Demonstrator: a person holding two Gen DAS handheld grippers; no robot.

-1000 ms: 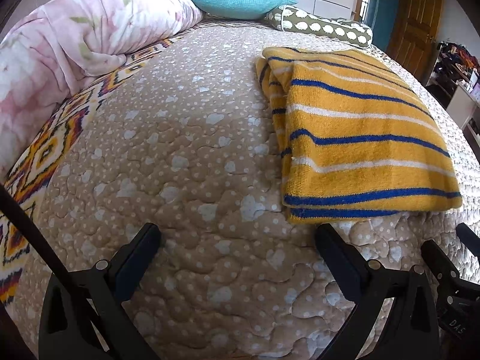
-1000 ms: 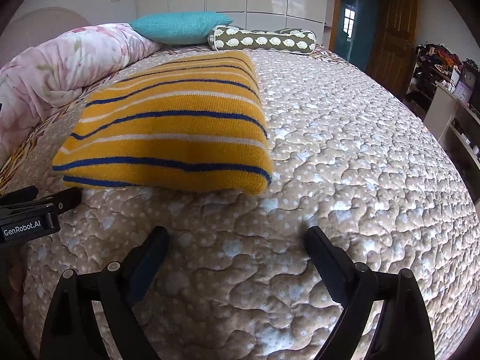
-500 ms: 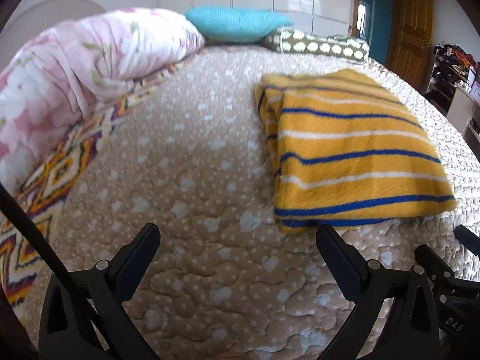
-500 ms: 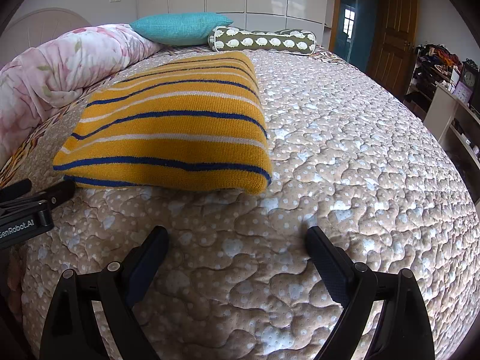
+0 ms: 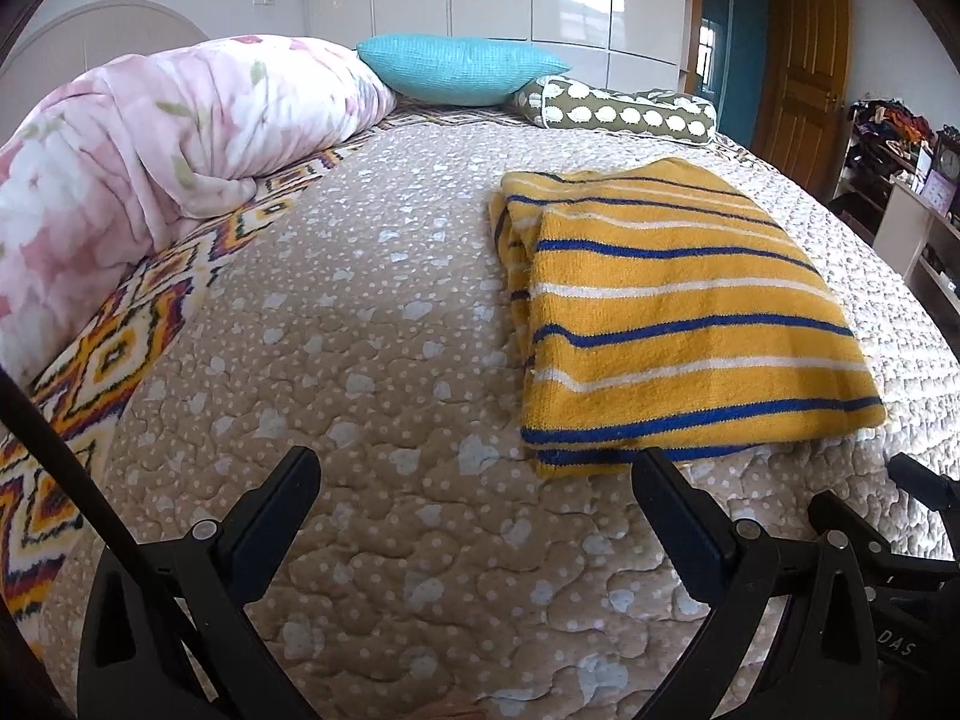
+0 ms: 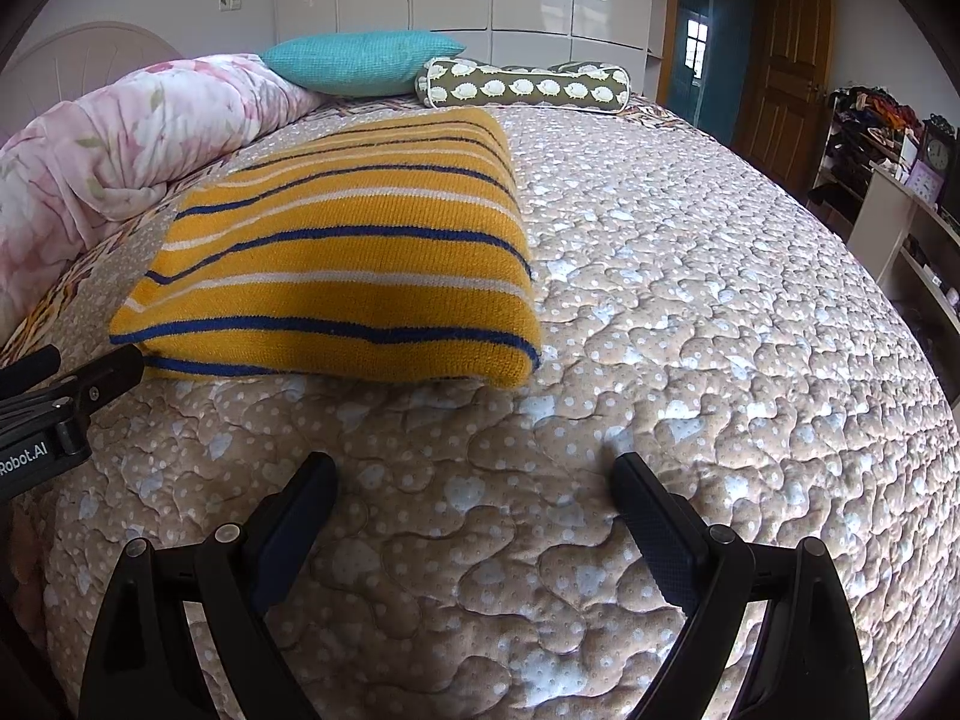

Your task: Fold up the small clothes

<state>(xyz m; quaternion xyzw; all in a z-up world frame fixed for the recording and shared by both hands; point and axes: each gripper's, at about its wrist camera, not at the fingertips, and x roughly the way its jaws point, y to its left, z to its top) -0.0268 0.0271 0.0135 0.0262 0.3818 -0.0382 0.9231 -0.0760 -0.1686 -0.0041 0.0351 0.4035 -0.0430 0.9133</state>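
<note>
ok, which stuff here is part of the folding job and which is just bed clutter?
Job:
- yellow striped knit, folded, lying on the quilted bedspread
- left gripper, open, empty
- right gripper, open, empty

Lying about:
- pink floral duvet
- teal pillow
- olive bolster
- shelves with a clock

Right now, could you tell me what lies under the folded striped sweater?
The striped sweater rests directly on the quilted bedspread. Anything beneath its folded layers is covered.

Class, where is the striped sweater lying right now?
Folded striped sweater lies on the quilted bedspread, ahead-right in left wrist view, ahead-left in right; nearer than the teal pillow.
</note>
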